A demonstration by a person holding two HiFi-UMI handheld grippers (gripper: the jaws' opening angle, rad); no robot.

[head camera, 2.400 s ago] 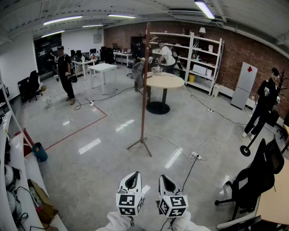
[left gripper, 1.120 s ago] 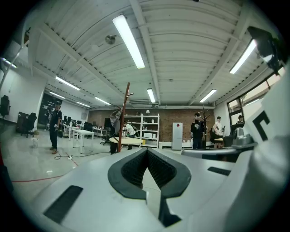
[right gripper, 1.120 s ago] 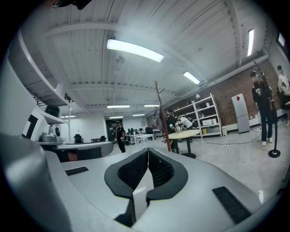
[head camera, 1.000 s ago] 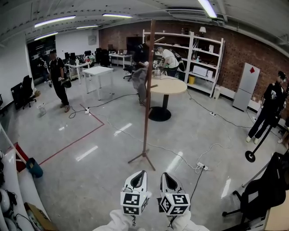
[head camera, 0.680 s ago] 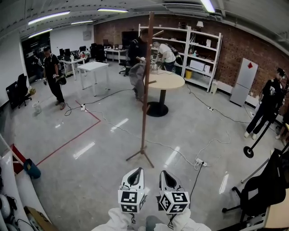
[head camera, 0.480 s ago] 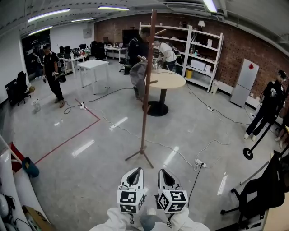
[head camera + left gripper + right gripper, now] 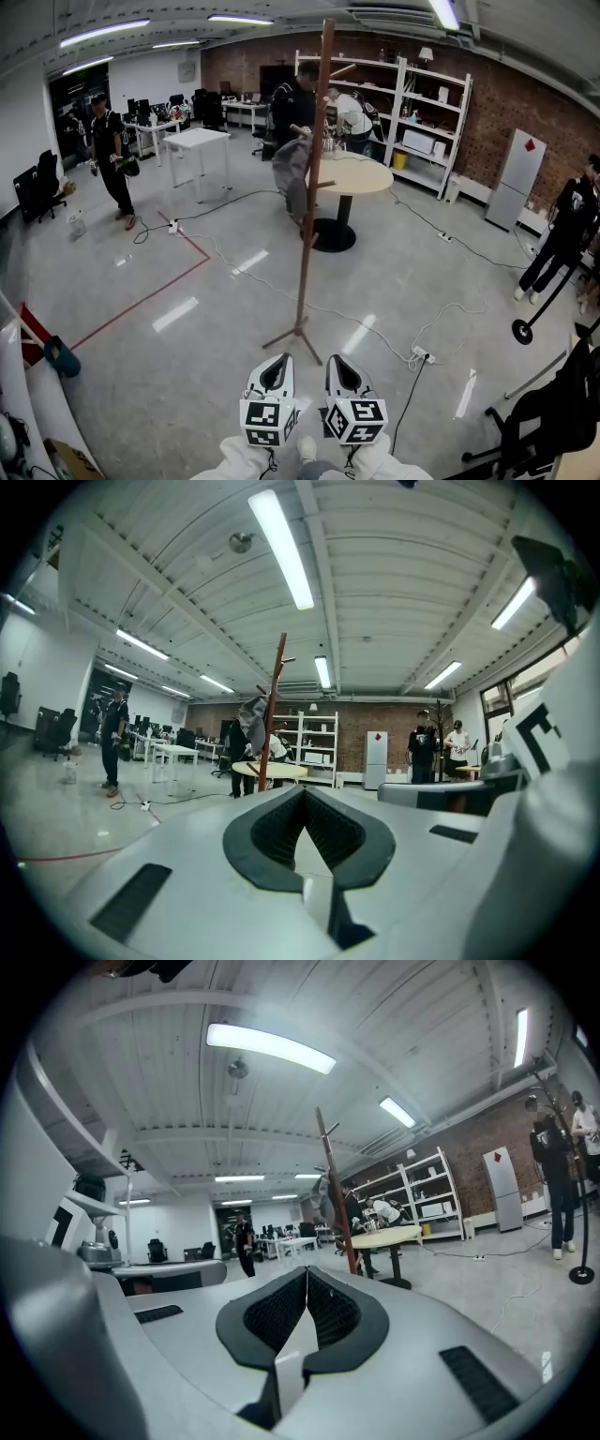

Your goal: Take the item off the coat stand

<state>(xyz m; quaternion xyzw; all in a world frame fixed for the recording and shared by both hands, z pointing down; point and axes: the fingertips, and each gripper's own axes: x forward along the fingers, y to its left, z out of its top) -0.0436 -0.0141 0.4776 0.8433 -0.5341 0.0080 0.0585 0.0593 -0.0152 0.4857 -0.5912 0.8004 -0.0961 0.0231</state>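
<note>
A tall brown wooden coat stand (image 7: 309,197) rises from the floor ahead of me, on spread feet. A grey garment (image 7: 292,175) hangs from a peg on its left side at mid height. My left gripper (image 7: 277,362) and right gripper (image 7: 337,361) sit side by side at the bottom of the head view, well short of the stand's feet. Both are shut with nothing between the jaws. The left gripper view shows the coat stand (image 7: 275,710) and grey garment (image 7: 251,712) far off. In the right gripper view the coat stand (image 7: 336,1194) is also distant.
Behind the stand is a round table (image 7: 358,175) with people standing near it. A white table (image 7: 199,141) is at the back left. Cables and a power strip (image 7: 419,353) lie on the floor to the right. A black chair (image 7: 548,412) stands at the lower right.
The coat stand has drawn nearer and looks taller in the head view. Both grippers stay shut and side by side in the same place at the bottom.
</note>
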